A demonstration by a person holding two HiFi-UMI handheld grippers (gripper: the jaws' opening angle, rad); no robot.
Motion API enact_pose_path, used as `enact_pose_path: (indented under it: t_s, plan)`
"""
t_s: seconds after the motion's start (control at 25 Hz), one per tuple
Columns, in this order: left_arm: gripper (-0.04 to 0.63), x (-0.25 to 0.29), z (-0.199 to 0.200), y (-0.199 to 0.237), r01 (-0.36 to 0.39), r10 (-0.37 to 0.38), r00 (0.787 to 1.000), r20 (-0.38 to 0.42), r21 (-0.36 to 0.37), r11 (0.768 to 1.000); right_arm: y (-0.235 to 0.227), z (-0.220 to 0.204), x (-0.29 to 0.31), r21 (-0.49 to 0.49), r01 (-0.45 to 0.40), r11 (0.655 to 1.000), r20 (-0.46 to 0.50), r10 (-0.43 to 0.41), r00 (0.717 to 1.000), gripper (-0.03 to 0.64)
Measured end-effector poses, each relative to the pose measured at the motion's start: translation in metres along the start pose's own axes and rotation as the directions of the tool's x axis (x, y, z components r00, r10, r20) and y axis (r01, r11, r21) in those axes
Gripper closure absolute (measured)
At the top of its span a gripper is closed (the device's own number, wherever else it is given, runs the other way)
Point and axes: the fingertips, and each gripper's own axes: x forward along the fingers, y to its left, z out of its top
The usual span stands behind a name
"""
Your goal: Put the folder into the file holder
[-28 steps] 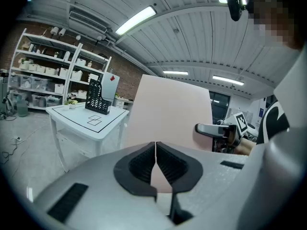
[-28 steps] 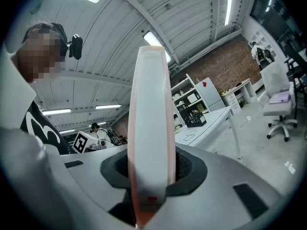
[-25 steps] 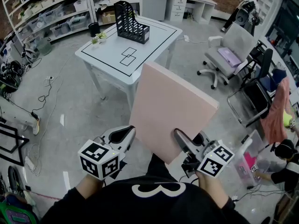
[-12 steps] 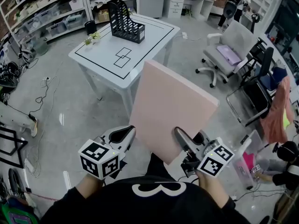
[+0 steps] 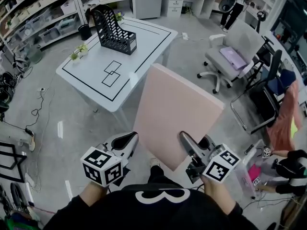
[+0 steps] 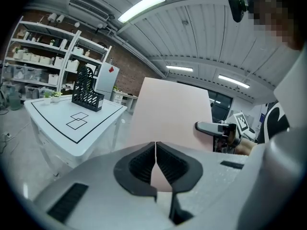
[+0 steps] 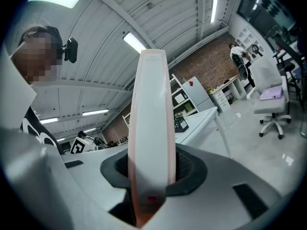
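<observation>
A thick pink folder (image 5: 175,114) stands up in the air in front of the person, and my right gripper (image 5: 189,147) is shut on its lower edge. In the right gripper view the folder's white spine (image 7: 151,128) fills the gap between the jaws. My left gripper (image 5: 125,140) hangs to the folder's left, shut and empty, its jaws meeting edge to edge (image 6: 156,164). The black mesh file holder (image 5: 112,30) stands upright at the far side of the white table (image 5: 91,78), well ahead of both grippers.
Black rectangles (image 5: 111,73) are marked on the table top; a small potted plant (image 5: 79,49) sits at its left edge. Office chairs (image 5: 235,56) stand to the right, shelving (image 5: 43,13) at the back left. A person (image 5: 288,171) crouches at the lower right.
The table and file holder have shifted left and nearer in the head view as the person walks on. Both grippers and the folder keep their places.
</observation>
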Motion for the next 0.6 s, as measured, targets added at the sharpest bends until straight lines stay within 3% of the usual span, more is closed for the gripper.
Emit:
enact_pose_path:
  t_s: [0.32,0.6]
  plan:
    - [0.583,0.088,0.059,0.022,0.018,-0.018,1.000,0.017,0.001,1.000,-0.070,0.067,0.038,-0.038,0.012,0.999,0.013,-0.012,1.000,0.480]
    - [0.581,0.128,0.105,0.042,-0.002,0.001,0.998,0.066,0.010,1.000,-0.101,0.121,0.065,-0.100,-0.007,0.995,0.030,0.010,0.999,0.480]
